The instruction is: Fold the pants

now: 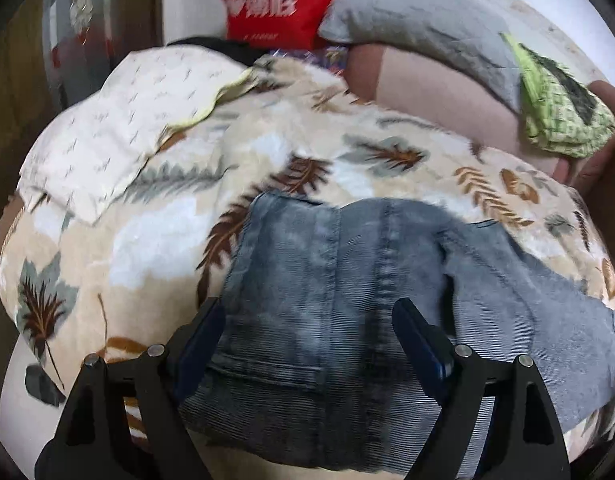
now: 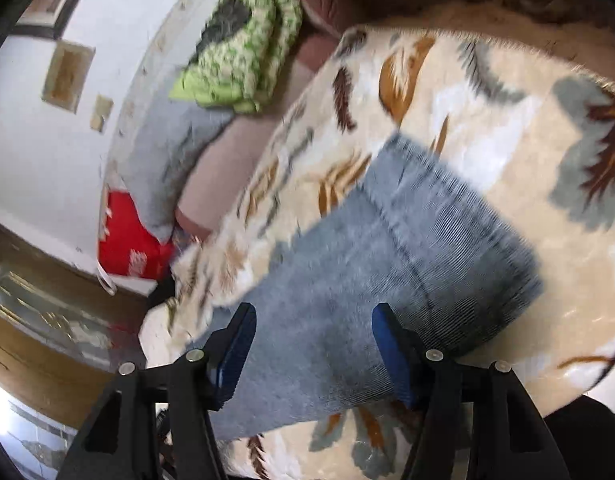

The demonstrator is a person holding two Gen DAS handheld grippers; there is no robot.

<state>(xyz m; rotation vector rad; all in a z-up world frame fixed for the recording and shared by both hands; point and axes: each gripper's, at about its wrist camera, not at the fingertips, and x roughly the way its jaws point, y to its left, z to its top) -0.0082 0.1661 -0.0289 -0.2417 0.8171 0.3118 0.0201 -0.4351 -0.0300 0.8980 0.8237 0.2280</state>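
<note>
Blue-grey pants point(image 1: 347, 280) lie spread on a leaf-patterned blanket point(image 1: 155, 240), seat side up with a back pocket and the centre seam showing. My left gripper point(image 1: 309, 320) hovers over the seat, its jaws wide open with only flat fabric seen between them. In the right wrist view a folded part of the pants point(image 2: 407, 256) stretches away across the blanket point(image 2: 487, 120). My right gripper point(image 2: 313, 324) stands open over its near end, and neither blue pad presses on the cloth.
A white pillow point(image 1: 119, 136) lies at the blanket's left. Behind are a red bag point(image 1: 267, 0), a grey pillow point(image 1: 419, 24) and a green patterned cloth point(image 1: 559, 108) on a pink sheet point(image 1: 427, 84). Wooden furniture point(image 2: 47, 320) and a white wall point(image 2: 35, 152) stand beyond the bed.
</note>
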